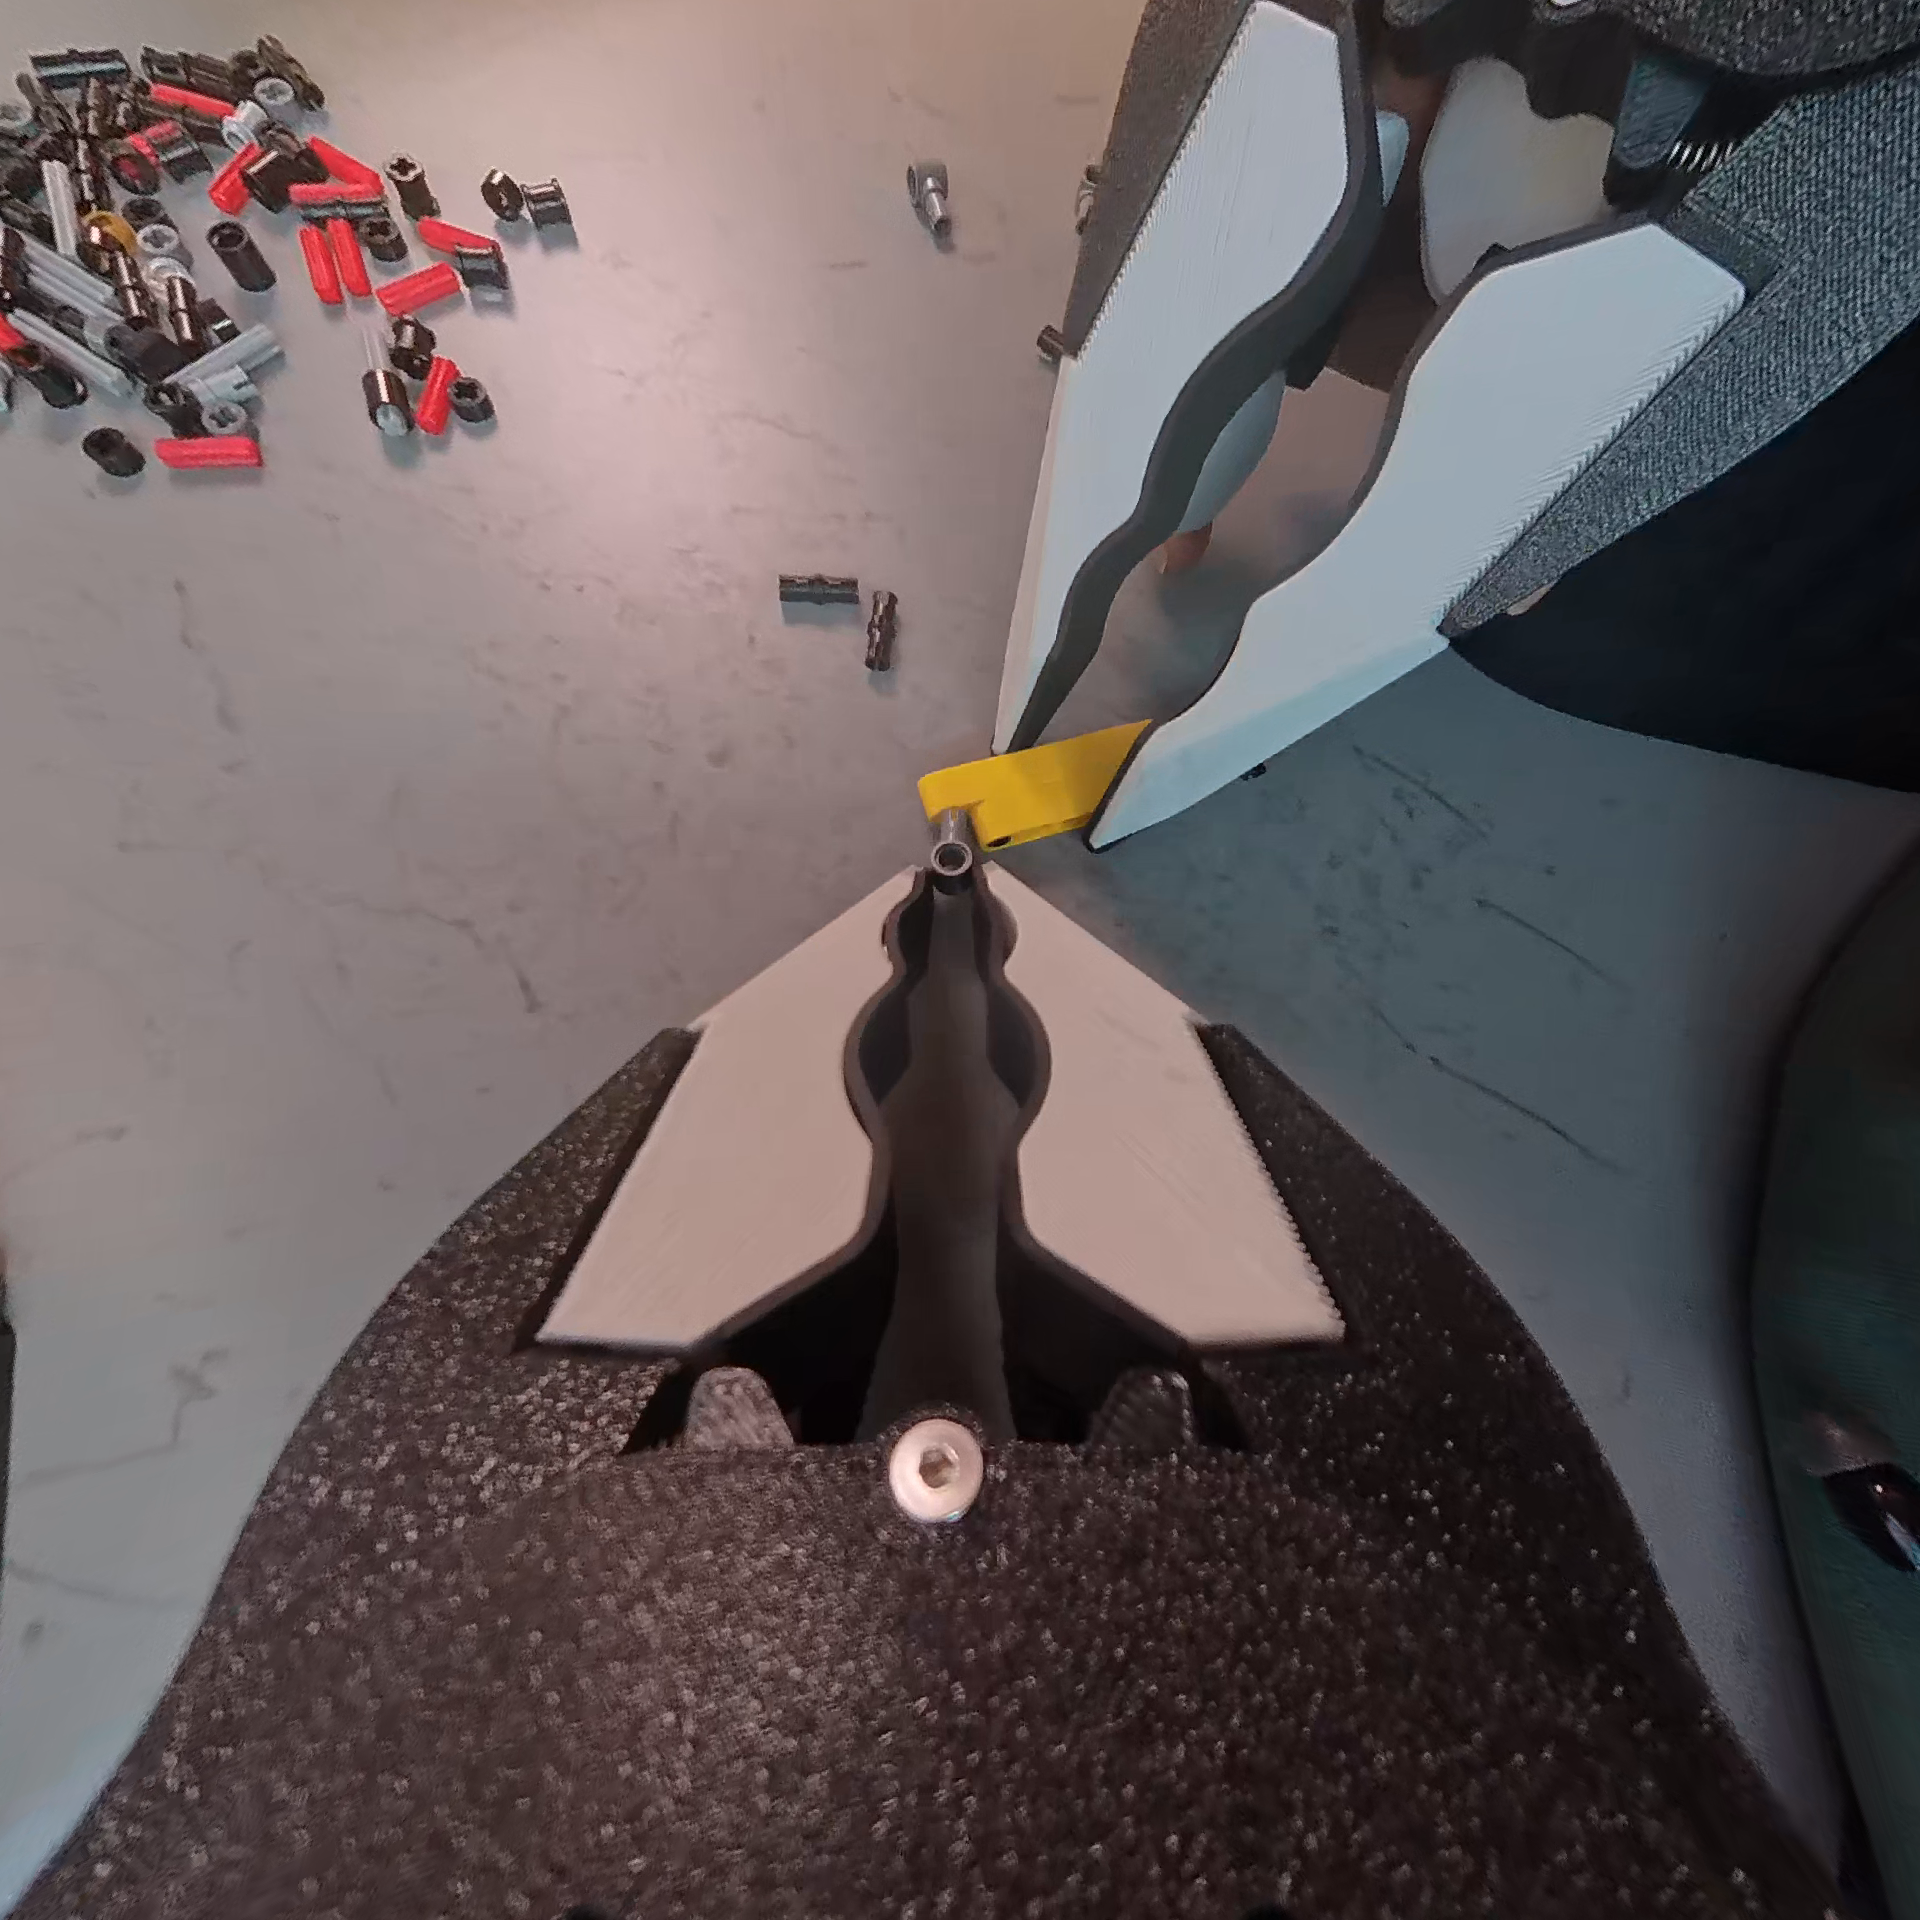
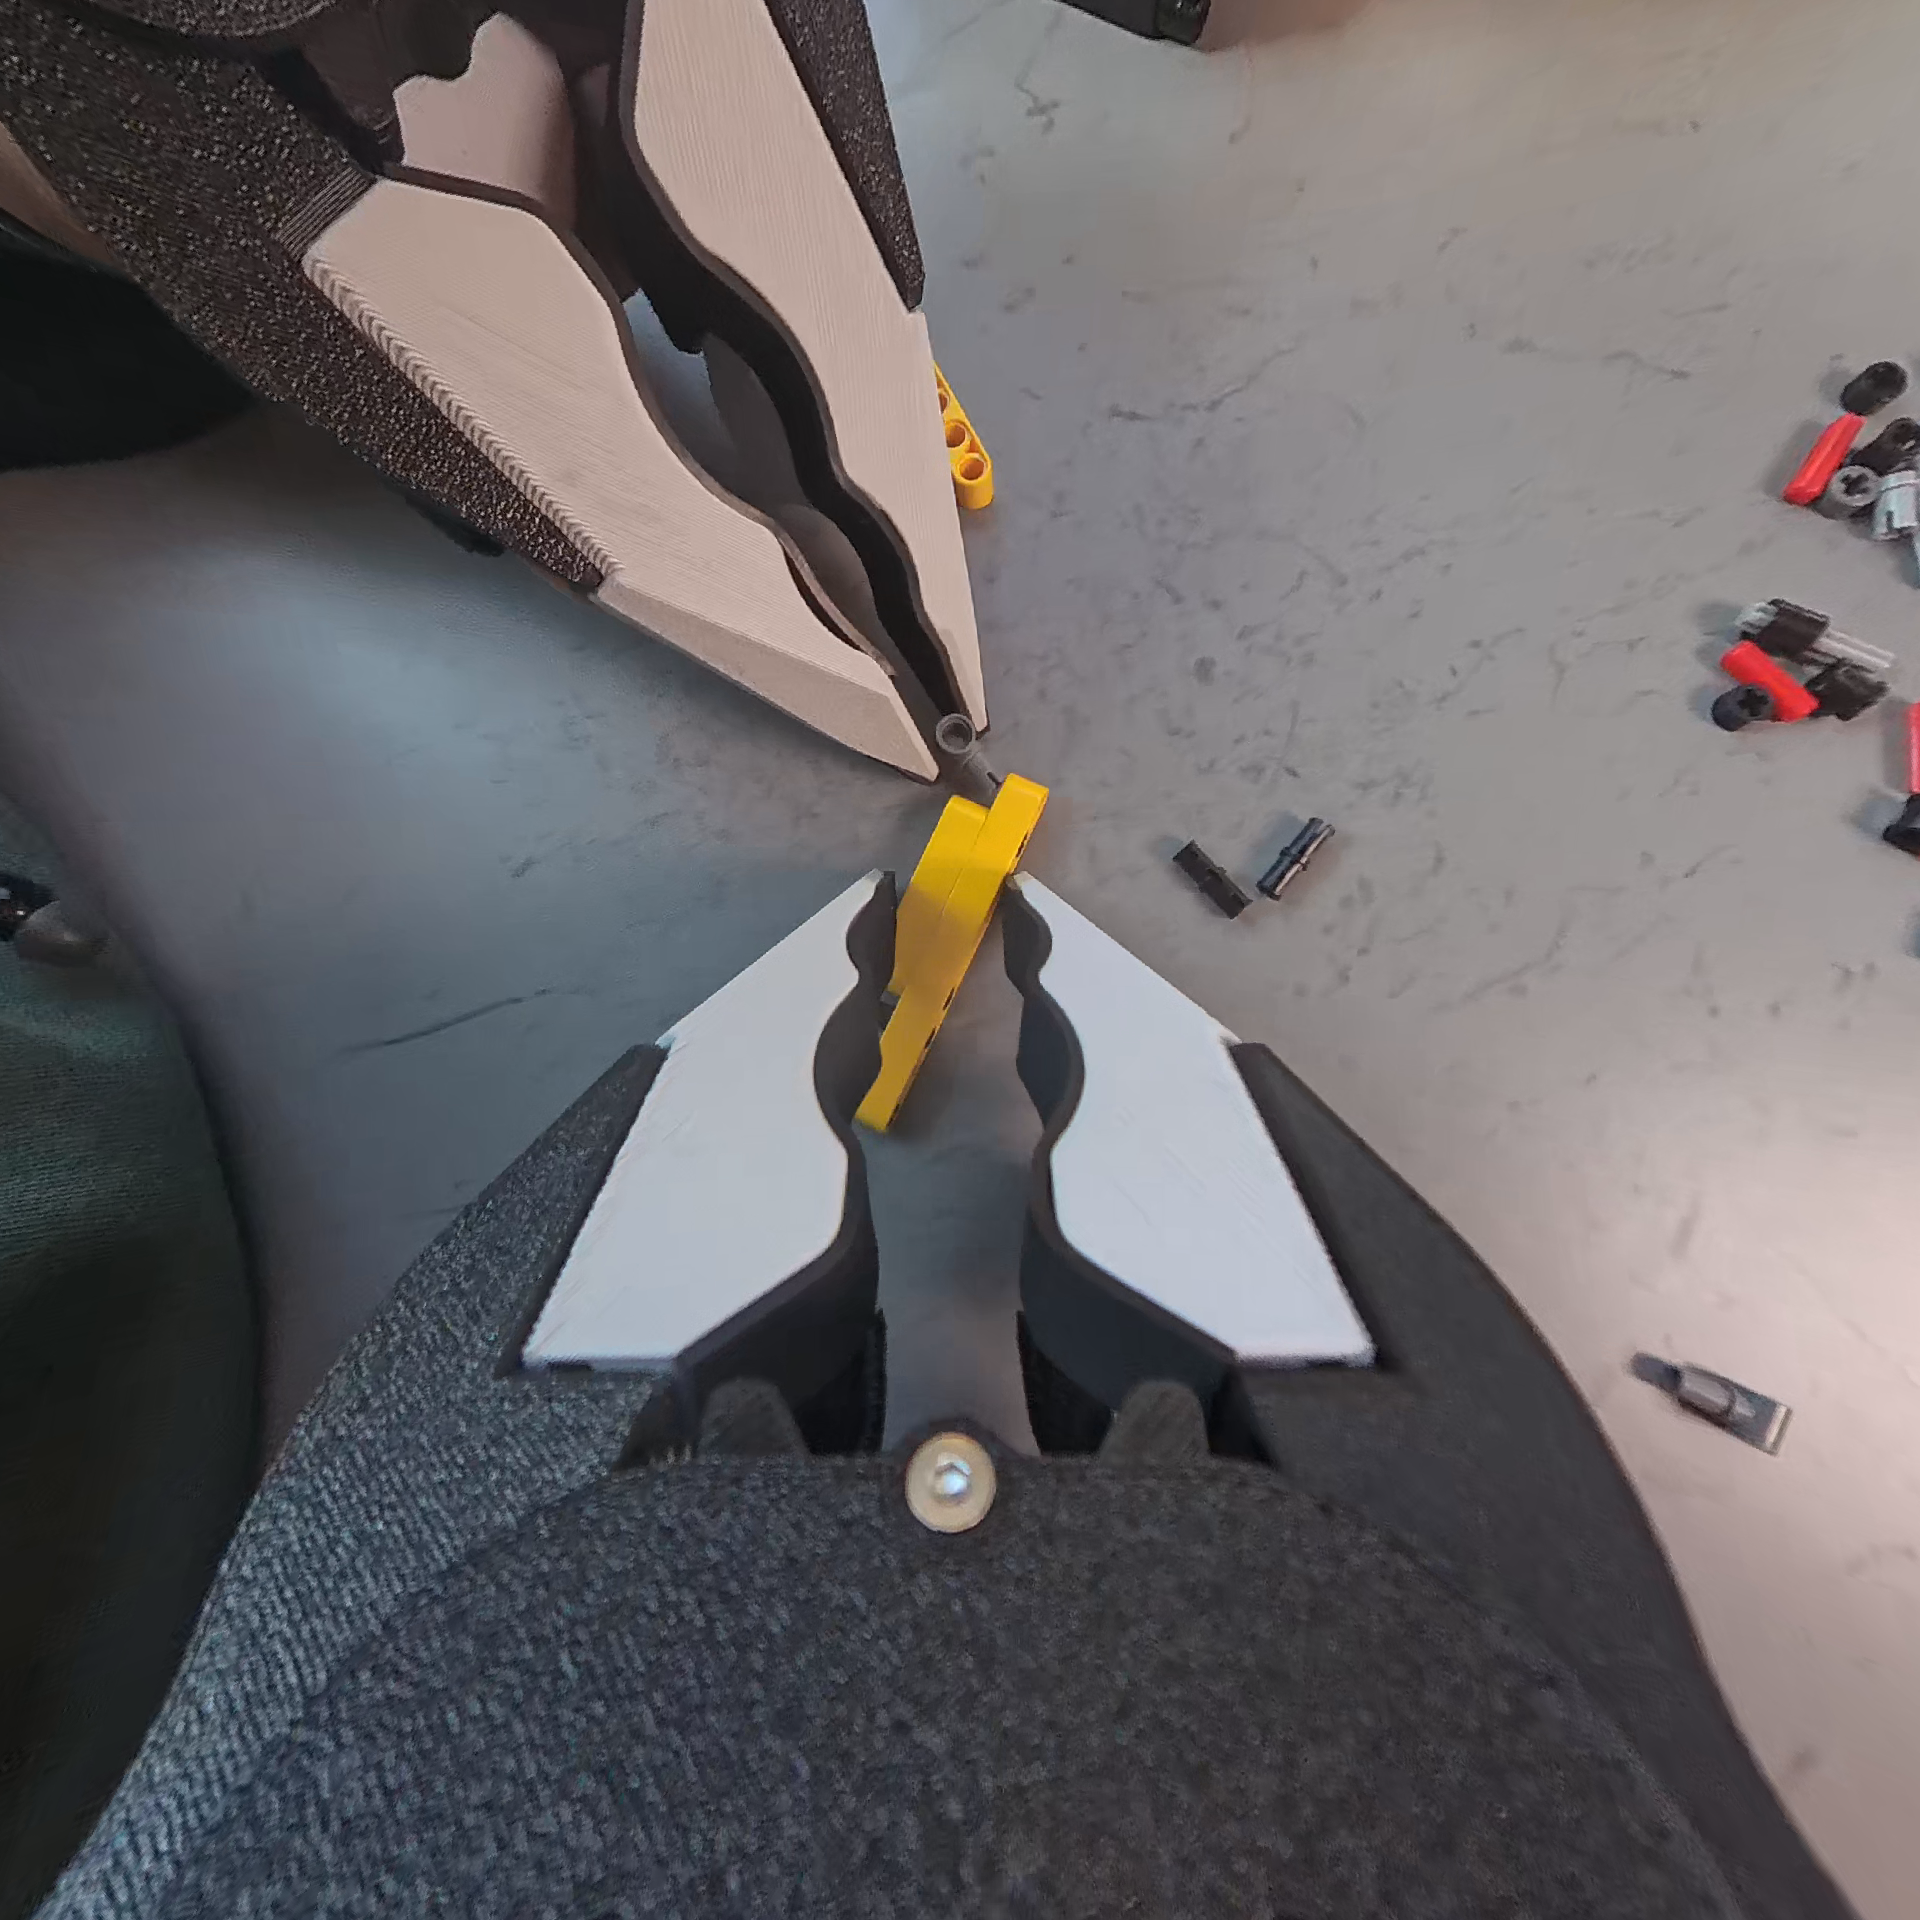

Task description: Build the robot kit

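My left gripper [image 1: 951,878] is shut on a small grey pin [image 1: 952,850], whose tip touches a yellow beam piece [image 1: 1023,795]. My right gripper [image 2: 951,881] is shut on that yellow beam piece [image 2: 961,914], two flat yellow beams stacked together with holes along the edge. In the right wrist view the left gripper [image 2: 951,753] comes in from the upper left and holds the grey pin [image 2: 961,740] against the yellow piece's top end. In the left wrist view the right gripper [image 1: 1049,790] comes in from the upper right. Both are held just above the grey table [image 1: 520,727].
A pile of red, black and grey connector pieces [image 1: 156,239] lies far left in the left wrist view. Two loose black pins [image 1: 836,608] lie near the grippers. Another yellow beam [image 2: 966,447] lies behind the left gripper. A metal bit [image 2: 1714,1413] lies at the right. Both grippers' tips are close together, under 4 cm apart. The metal bit [image 2: 1714,1413] is about 15 cm from both grippers' fingertips. Look for it in the left wrist view [image 1: 943,191] too.
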Motion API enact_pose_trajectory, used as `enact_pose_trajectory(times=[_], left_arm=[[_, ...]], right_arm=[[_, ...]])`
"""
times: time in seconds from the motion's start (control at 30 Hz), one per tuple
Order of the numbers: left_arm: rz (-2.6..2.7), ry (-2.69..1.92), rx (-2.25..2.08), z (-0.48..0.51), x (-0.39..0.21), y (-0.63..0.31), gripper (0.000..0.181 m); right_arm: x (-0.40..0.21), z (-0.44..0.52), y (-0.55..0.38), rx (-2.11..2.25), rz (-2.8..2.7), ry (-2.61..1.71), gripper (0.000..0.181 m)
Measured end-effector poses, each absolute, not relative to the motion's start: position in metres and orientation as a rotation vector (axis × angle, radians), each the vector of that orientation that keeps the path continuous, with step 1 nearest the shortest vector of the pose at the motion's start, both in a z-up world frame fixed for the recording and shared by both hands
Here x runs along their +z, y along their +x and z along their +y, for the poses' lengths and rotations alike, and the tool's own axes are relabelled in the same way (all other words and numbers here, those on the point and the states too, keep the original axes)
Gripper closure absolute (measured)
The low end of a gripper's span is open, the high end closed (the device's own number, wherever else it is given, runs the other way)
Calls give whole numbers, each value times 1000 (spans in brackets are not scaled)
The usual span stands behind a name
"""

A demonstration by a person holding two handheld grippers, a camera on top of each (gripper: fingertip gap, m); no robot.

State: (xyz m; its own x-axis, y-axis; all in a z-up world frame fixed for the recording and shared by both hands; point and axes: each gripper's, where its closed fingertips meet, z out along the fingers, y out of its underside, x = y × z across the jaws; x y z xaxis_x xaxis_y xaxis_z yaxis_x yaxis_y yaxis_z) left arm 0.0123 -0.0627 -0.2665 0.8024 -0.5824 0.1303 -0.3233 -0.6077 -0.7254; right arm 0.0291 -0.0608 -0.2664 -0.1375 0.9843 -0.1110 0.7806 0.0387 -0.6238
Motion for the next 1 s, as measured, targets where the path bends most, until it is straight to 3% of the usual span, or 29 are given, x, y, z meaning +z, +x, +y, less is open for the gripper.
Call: enact_pose_trajectory(times=[1.0], left_arm=[[642,-2263,-391,-62,-267,13,174]], right_arm=[[-266,-60,29,813,-1996,-1783,164]])
